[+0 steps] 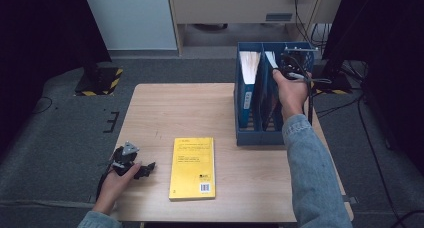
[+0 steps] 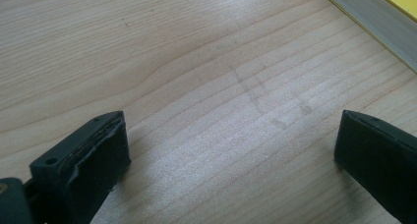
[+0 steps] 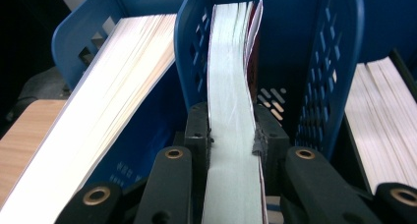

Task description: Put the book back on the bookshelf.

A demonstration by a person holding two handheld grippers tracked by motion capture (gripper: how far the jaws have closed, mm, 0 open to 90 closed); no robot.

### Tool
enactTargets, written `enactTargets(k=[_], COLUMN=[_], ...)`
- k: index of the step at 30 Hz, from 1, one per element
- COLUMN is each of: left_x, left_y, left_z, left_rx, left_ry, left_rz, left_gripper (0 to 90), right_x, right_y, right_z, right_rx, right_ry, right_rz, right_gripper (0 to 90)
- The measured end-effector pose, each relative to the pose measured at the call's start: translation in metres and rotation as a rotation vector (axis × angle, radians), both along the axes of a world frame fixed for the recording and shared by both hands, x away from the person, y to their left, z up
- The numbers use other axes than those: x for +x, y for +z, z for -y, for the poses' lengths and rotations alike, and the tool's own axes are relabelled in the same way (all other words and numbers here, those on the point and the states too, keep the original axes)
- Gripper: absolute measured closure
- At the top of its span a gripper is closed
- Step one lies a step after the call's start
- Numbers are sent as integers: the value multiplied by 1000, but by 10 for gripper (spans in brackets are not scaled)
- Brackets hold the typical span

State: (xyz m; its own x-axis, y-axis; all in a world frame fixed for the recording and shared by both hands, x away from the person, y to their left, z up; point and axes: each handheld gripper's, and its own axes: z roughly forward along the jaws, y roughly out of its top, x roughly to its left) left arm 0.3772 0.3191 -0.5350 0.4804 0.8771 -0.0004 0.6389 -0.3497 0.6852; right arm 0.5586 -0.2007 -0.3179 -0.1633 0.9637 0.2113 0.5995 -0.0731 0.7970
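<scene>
The wooden table (image 1: 165,108) spreads wide, its far-left half bare right up to the edges. At the far-right corner the blue three-slot file rack (image 1: 250,133) stands close to the table's right and far edges. A blue-spined book (image 1: 247,83) leans in the left slot, and another stack of pages (image 3: 383,116) fills the slot to the right of the middle one. Flat near the front edge lies the yellow book (image 1: 192,168), free wood all around it.

Over the middle slot, the right gripper (image 3: 231,130) has its jaws clamped on the page edge of a book (image 3: 228,106) with a dark red cover, which stands on end between the blue dividers, bent a little where the pads squeeze it. It's tight in there, with just a sliver of room on each side.

At the front-left corner, the left gripper (image 1: 134,167) rests on the wood just left of the yellow book, jaws spread wide with nothing but bare tabletop between them.
</scene>
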Motion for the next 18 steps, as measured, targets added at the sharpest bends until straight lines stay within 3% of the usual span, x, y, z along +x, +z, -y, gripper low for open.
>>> enactTargets(k=[7, 18], left_x=[0, 0], left_y=[0, 0], left_z=[0, 0], left_rx=[0, 1], left_ry=[-2, -3], left_rz=[0, -2], left_gripper=[0, 0], right_x=[8, 16], right_y=[-2, -9], right_z=[-3, -8], right_rx=[-28, -65], right_ry=[-24, -17], right_rz=[30, 28], right_gripper=[731, 730])
